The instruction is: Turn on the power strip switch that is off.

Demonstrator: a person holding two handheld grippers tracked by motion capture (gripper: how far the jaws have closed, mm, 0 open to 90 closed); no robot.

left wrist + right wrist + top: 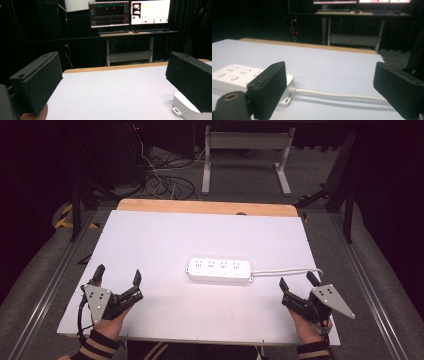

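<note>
Resting wide apart on the table, your left gripper and right gripper flank the strip at centre (its cord, lying just ahead of the right jaws, could snag and drag it).

1. The white table is evenly and brightly lit from above in the high view; the surroundings fall to near black.
2. Shadows there are soft; a faint one lies just under the power strip and its cord.
3. In the left gripper view the two monitors glow against darkness; their right screen is washed out.
4. Both gripper views are slightly soft and grainy; the near jaws are blurred, and the table takes a bluish cast.
</note>
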